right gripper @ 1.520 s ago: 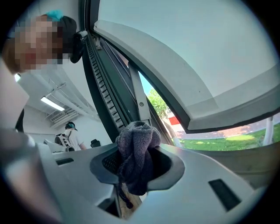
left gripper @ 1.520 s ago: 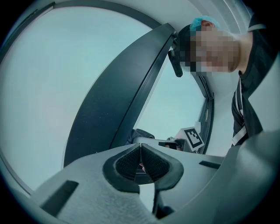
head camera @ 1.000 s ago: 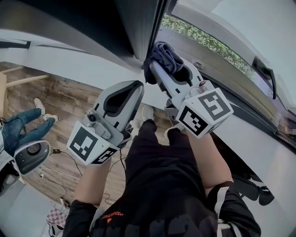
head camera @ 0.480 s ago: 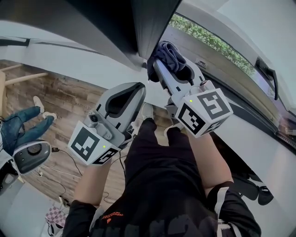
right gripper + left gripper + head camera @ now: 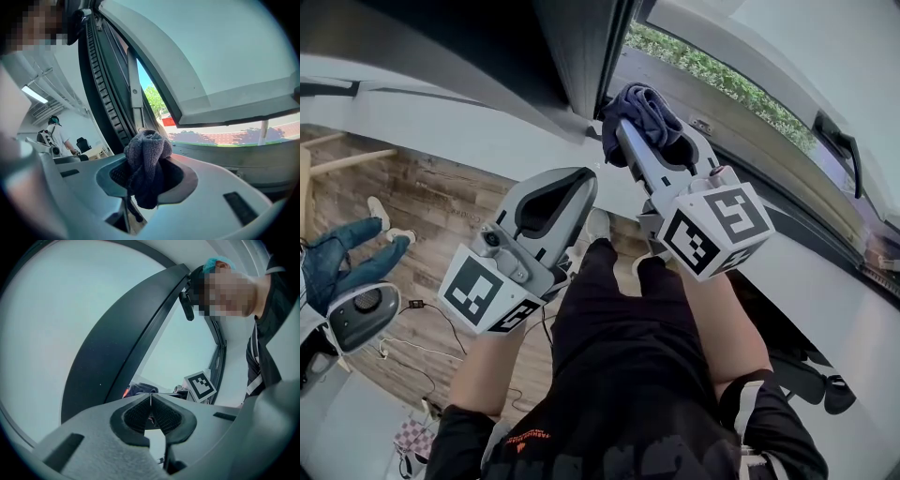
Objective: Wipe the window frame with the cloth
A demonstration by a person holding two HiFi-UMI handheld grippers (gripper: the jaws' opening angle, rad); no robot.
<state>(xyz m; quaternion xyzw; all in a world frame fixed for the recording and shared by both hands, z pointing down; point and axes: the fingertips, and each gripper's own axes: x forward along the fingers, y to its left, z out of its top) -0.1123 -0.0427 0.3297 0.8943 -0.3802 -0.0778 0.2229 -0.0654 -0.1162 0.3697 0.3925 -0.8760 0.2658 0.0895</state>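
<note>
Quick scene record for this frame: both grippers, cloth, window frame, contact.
left gripper: shut, empty, held low and away from the frame
right gripper: shut on the cloth, raised toward the frame
cloth: dark, bunched, sticking out past the jaws
window frame: dark upright post with the open window beside it
contact: cloth sits right by the foot of the post; touch cannot be told

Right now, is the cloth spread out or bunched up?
Bunched up: the cloth is a wad clamped in the right gripper, folds bulging out.
</note>
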